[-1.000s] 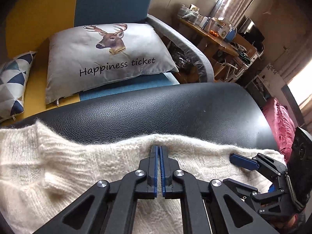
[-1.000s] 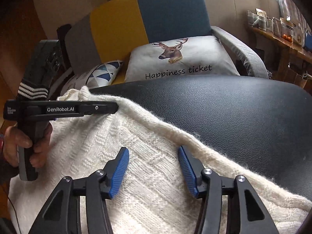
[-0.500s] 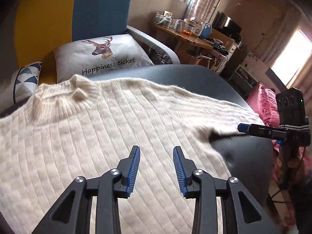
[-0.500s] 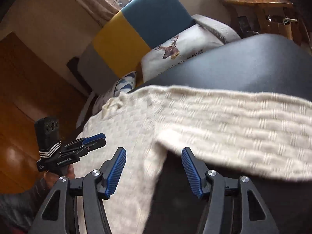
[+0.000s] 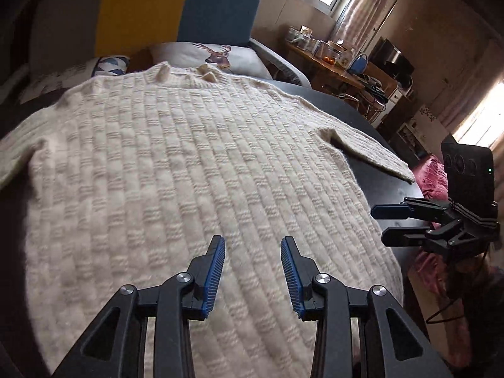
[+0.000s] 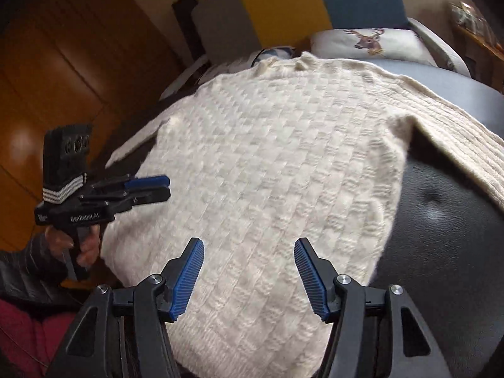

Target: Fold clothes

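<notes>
The cream knit sweater (image 5: 195,170) lies spread flat over the black leather surface (image 6: 447,252), collar toward the deer cushion (image 5: 220,56). Both the left gripper (image 5: 253,245) and right gripper (image 6: 249,247) hover above it, jaws apart and empty. Only the right wrist view shows "GenRobot.AI" on the left gripper's side and a hand (image 6: 83,245) gripping its handle.
</notes>
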Available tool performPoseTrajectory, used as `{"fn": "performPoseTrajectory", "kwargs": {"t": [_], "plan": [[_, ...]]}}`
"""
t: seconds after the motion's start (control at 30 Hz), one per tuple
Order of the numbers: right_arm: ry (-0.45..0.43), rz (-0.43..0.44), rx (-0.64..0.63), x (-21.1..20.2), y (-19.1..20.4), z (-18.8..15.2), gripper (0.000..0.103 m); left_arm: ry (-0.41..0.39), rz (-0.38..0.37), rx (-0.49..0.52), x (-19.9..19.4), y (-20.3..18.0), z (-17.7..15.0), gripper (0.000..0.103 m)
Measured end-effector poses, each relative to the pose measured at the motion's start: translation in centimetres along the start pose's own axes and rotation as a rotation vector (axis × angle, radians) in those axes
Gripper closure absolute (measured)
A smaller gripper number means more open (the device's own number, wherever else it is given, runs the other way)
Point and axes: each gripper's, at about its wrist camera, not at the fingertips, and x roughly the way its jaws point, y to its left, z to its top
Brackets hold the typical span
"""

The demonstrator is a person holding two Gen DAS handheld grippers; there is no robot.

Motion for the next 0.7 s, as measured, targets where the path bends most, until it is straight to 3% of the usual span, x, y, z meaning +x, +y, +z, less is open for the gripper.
{"fn": "performPoseTrajectory", "kwargs": {"t": [0.1, 0.13, 0.2, 0.3, 0.4, 0.57, 0.7], "plan": [[0.060, -0.057, -0.043, 0.3, 1.6, -1.3, 0.041, 0.006, 0.073, 0.017, -1.7, 1.0, -2.1, 0.063], [0.070, -0.068, -0.008, 0.0, 1.3, -1.8, 0.041, 0.011, 0.112, 0.010, -2.3, 1.6, -2.8, 0.062], [0.042, -0.009, 0.147, -1.3, -0.7, -3.4, 0.041, 0.015, 0.172, -0.022, -3.7, 3.1, -4.2, 0.062], [-0.026, -0.010, 0.306, -3.8, -3.3, -6.6, 0.041, 0.002, 0.163, -0.164, -6.7, 6.4, -6.6, 0.059], [-0.035, 0.038, 0.456, -4.5, -5.4, -9.6, 0.041, -0.012, 0.171, -0.252, -9.2, 8.8, -9.1, 0.050], [-0.104, 0.087, 0.510, -3.8, -6.3, -10.8, 0.040, 0.013, 0.118, -0.330, -10.2, 10.4, -12.1, 0.046], [-0.107, 0.108, 0.494, -3.4, -6.4, -10.4, 0.040, 0.021, 0.093, -0.377, -9.5, 10.6, -13.4, 0.042]]}}
